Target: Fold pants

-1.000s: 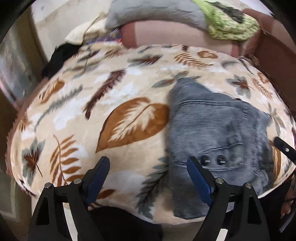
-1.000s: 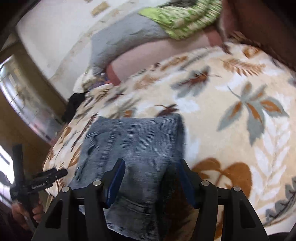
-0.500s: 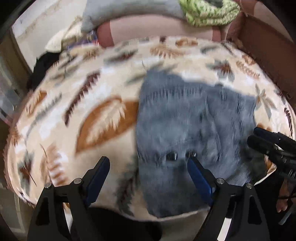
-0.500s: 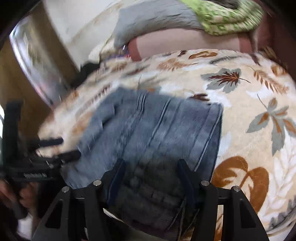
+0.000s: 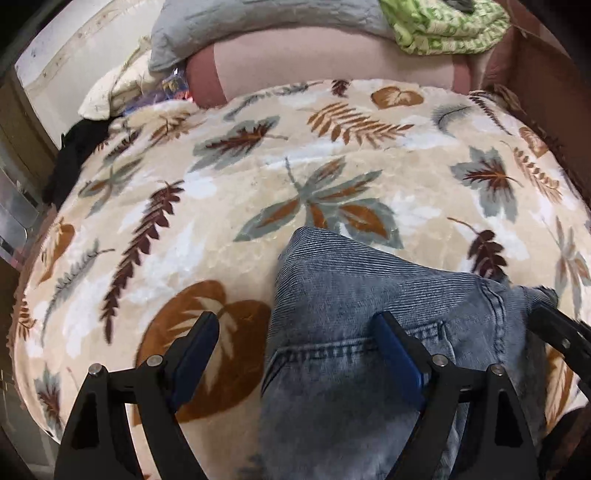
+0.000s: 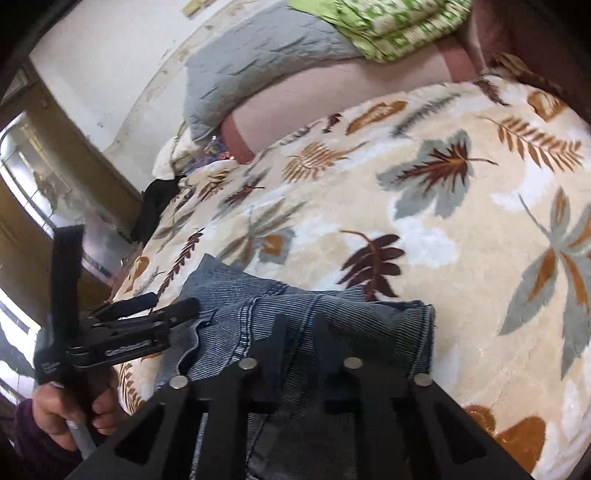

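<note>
The blue denim pants (image 5: 369,332) lie bunched at the near edge of a leaf-patterned blanket (image 5: 258,184) on a bed. My left gripper (image 5: 295,332) is open; its right finger rests over the denim and its left finger is over bare blanket. In the right wrist view my right gripper (image 6: 299,325) is shut on a fold of the pants (image 6: 332,310). The left gripper (image 6: 147,310) shows there at the pants' left edge, held by a hand. The right gripper's finger (image 5: 554,328) shows at the right edge of the left wrist view.
A grey pillow (image 5: 258,22) and a green patterned cloth (image 5: 443,26) lie at the head of the bed. Black cloth (image 5: 74,155) and a cream cloth (image 5: 118,92) sit at the far left corner. A brown bed frame (image 5: 546,74) borders the right.
My right gripper has closed on the pants' fold; it was open before. The pants have been pulled toward the near edge and bunched. My left gripper stays open and has shifted over them.
</note>
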